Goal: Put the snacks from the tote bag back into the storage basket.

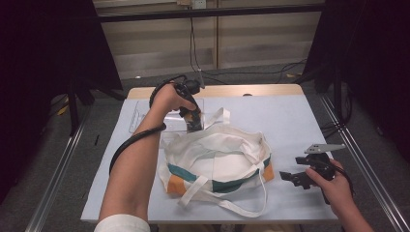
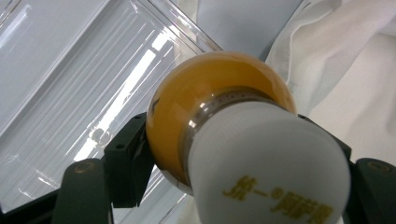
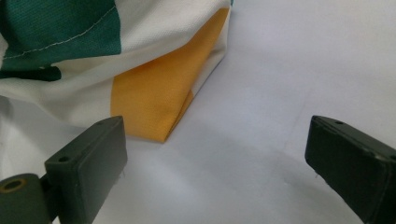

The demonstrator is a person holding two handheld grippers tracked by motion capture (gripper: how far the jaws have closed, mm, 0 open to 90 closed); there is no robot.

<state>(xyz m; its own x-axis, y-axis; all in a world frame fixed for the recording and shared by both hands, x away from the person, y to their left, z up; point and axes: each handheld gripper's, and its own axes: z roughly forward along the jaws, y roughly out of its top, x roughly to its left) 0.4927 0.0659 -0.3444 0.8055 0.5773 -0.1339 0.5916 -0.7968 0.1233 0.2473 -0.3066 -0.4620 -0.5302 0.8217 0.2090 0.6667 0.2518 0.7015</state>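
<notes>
An orange bottle with a white cap is clamped between the jaws of my left gripper, cap end towards the camera. In the high view the left gripper points down at the far rim of a white tote bag with green and orange bands. It hangs over the edge of a clear plastic tray. My right gripper rests low on the table to the right of the bag, open and with nothing between its jaws. In the right gripper view, the right gripper faces the bag's orange corner.
The bag lies open in the middle of the pale blue table cover, its long straps trailing towards the front edge. The clear tray sits at the back left. Dark stands and cables surround the table.
</notes>
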